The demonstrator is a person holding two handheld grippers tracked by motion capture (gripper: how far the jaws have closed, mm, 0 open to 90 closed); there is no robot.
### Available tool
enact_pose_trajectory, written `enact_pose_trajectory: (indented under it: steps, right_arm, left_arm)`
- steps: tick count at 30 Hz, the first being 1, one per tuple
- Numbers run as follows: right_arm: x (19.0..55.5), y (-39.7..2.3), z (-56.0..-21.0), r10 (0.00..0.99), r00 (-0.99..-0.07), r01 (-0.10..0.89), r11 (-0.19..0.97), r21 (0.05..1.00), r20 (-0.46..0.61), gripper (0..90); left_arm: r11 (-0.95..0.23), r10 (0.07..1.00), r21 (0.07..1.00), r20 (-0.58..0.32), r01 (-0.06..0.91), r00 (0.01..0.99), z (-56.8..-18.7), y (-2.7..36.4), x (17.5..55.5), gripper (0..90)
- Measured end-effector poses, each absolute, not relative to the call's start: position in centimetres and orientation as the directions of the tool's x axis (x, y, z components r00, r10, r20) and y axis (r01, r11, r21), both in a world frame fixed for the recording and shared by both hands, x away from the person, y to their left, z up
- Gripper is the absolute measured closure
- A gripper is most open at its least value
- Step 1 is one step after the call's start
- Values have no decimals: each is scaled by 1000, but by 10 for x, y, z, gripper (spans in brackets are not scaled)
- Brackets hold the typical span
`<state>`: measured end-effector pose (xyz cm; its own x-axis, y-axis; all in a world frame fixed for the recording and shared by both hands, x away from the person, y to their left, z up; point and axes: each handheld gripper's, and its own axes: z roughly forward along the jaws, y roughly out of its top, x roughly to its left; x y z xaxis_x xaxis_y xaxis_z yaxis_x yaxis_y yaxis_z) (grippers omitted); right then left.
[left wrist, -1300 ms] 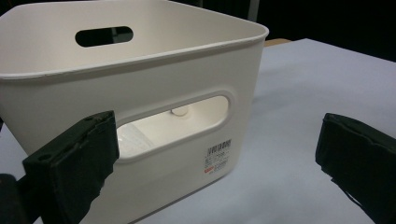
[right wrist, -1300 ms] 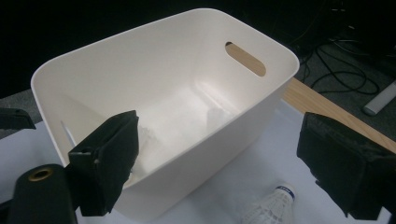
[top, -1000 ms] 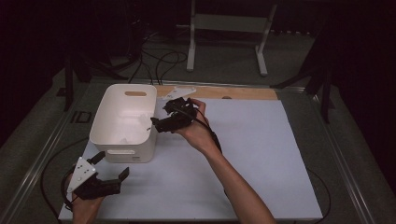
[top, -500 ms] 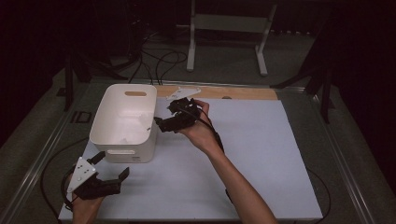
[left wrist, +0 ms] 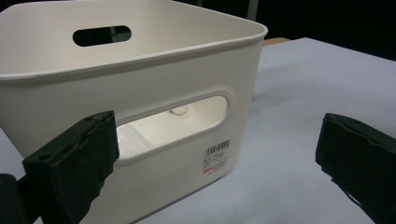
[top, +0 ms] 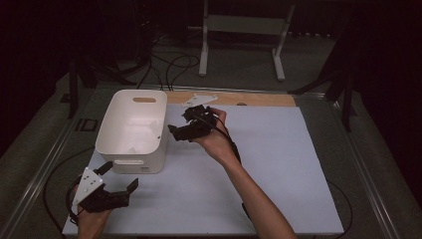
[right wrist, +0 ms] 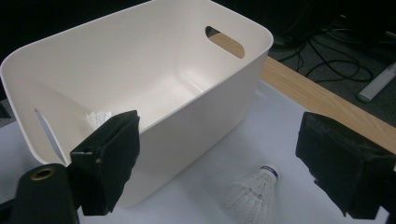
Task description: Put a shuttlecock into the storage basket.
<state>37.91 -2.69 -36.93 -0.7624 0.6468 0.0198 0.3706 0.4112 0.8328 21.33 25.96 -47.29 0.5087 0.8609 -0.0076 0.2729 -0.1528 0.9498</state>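
A white plastic bin [top: 132, 129] with slot handles stands at the left of the white mat [top: 288, 164]. My right gripper [top: 180, 123] hovers open just right of the bin, jaws toward its wall. In the right gripper view the right gripper [right wrist: 229, 149] has nothing between its jaws, and a white shuttlecock [right wrist: 252, 193] lies on the mat below, beside the bin [right wrist: 140, 79]. Another shuttlecock [right wrist: 99, 116] lies inside the bin. My left gripper [top: 118, 177] rests open at the mat's near left corner. The left gripper [left wrist: 219, 154] faces the bin's near handle slot [left wrist: 173, 123].
A wooden strip [top: 259, 99] runs along the mat's far edge. Behind the table, a white metal stand [top: 239, 30] and cables [top: 169, 64] sit on the floor. The table's metal rail [top: 45, 164] borders the left side. The mat's right half is bare.
My right gripper has drifted slightly toward the person beside the bin, still open. The left gripper has not moved.
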Motion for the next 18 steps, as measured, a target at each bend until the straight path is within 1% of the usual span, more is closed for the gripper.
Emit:
enact_pose_trajectory:
  steps: [18]
  right_arm:
    - [380, -37, -374, 661, -750, 377, 405, 833, 18, 135]
  left_arm:
    - [-150, 861, 951, -9, 271, 508, -473, 260, 213, 0]
